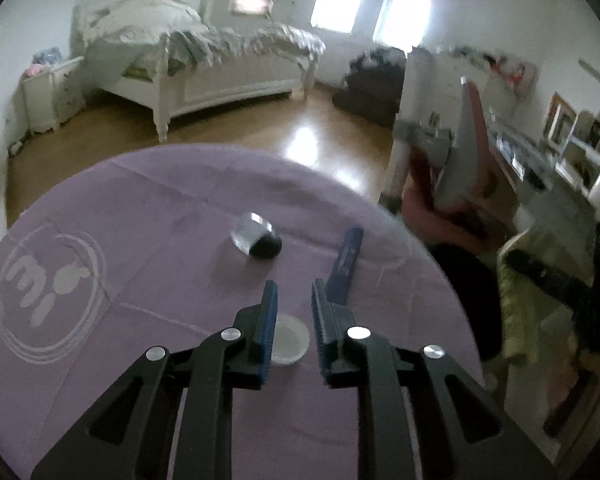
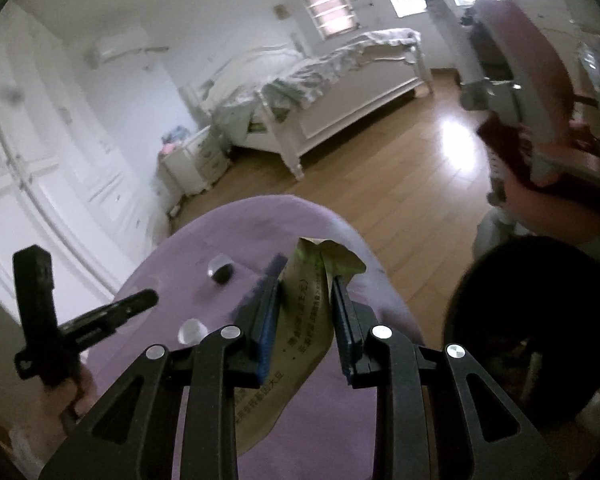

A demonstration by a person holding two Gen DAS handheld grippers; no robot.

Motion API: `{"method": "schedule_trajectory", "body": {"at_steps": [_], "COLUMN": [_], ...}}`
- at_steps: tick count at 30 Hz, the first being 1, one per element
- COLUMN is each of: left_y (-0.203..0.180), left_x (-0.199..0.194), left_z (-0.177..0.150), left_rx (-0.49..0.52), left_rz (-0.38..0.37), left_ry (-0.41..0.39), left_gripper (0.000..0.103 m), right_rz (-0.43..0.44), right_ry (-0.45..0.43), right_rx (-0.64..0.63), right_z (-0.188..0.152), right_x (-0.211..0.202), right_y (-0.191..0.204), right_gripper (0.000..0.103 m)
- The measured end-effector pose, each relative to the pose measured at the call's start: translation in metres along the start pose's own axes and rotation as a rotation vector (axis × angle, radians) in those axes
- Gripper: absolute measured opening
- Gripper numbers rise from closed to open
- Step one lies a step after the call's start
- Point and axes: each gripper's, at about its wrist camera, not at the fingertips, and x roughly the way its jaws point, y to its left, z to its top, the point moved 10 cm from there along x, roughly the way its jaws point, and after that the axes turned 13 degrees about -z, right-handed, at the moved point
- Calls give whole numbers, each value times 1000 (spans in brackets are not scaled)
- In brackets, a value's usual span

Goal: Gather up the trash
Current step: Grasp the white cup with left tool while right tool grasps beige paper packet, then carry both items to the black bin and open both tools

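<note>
Purple cloth (image 1: 148,208) with a pale round logo covers the round tabletop, seen from both wrist cameras in a bedroom with a white bed (image 1: 204,68) far behind.

In the right wrist view, the right gripper (image 2: 306,280) has its fingers (image 2: 268,312) closed on a tan and green wrapper (image 2: 312,312) with printed text; the wrapper runs up between the two blue pads and its torn green top sticks out past the tips, above the near right part of the cloth. To the right of the tabletop, lower down, stands a black bin (image 2: 532,320) with a dark mouth.

In the left wrist view, the left gripper (image 1: 294,292) hangs above the cloth with its fingers (image 1: 270,312) drawn close, a narrow gap left between the pads. Nothing can be seen gripped in that gap; a small white round lid (image 1: 290,340) lies on the cloth below and between the fingers, and whether they touch it cannot be told.

Farther out on the cloth lies a small clear and black object (image 1: 256,238), blurred. Right of it, just beyond the right finger, lies a dark blue stick-shaped packet (image 1: 346,264). In the right wrist view the left gripper's black body shows at the left edge, held in a hand (image 2: 74,396).

The floor (image 1: 228,132) is wood with a bright glare patch.
</note>
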Motion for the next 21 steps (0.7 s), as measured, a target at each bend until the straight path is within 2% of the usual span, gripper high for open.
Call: {"method": "schedule_trajectory", "body": {"at_steps": [2,3,4,5,8,9,10,12,14,16,21], "left_y": [8,8,8,8,10,12,14,20,23,25,10], "left_x": [10,13,16,18,34,37,40,47,44,42,27], "left_z": [-9,-13,-16,-18,-28,-31,-34,-42,-42,-42,-23], "left_rx": [22,31,53,72,113,109,101,72,95,84,44], "left_rz": [71,92,117,134,176,177,172,166,189,190,120], "left_ry": [50,60,63,58,111,124,137,173,158,157,93], "left_gripper": [43,79,98,98,98,92,74,55,49,35,35], "right_rz": [-2,0,6,12,27,32,35,45,46,45,37], "right_ry": [4,7,12,17,28,31,33,36,35,33,16], "right_rx": [9,15,22,27,32,30,29,30,29,35,56], "right_z": [-3,-5,-7,-9,-16,-19,-19,-21,-20,-20,-20], "right_x": [-3,-3,-3,-3,-1,0,0,0,1,0,-5], "right_y": [-11,-16,-19,-21,-18,-17,-15,-14,-10,-11,-17], "right_gripper": [27,27,27,27,27,27,27,27,27,27,27]}}
